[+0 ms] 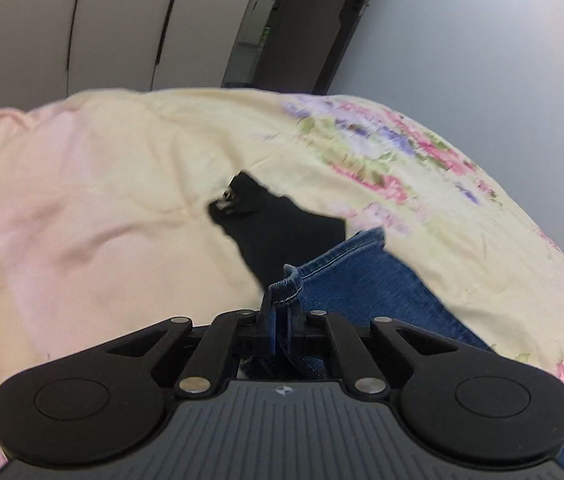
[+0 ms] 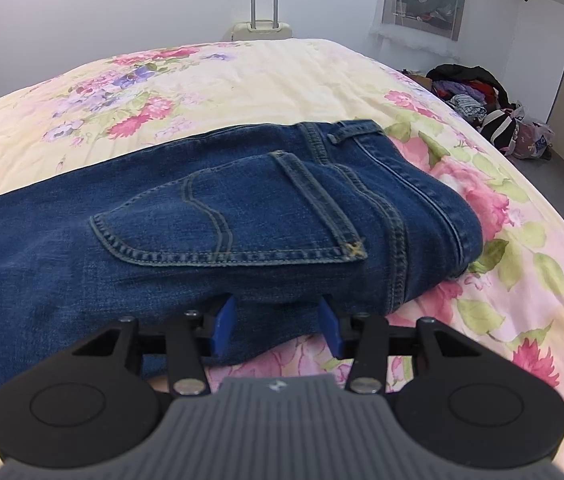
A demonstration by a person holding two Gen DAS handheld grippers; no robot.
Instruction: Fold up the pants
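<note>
Jeans (image 2: pixel 242 216) hem pinched in left claw (image 1: pixel 280 320); right claw (image 2: pixel 278 320) gapes at their edge.

One pair of jeans (image 2: pixel 218 216) is counted on one bed (image 2: pixel 282 76). Two hand-held grippers are seen, left (image 1: pixel 280 328) and right (image 2: pixel 278 326). One suitcase (image 2: pixel 260 28) far; one clothes pile (image 2: pixel 478 96) far right.

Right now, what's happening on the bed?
A person with two handheld grippers is folding blue jeans on a floral bedspread. The left gripper is shut on a bit of the denim. The right gripper is open at the edge of the seat, near the back pocket, gripping nothing. A black item lies beyond the jeans.
</note>
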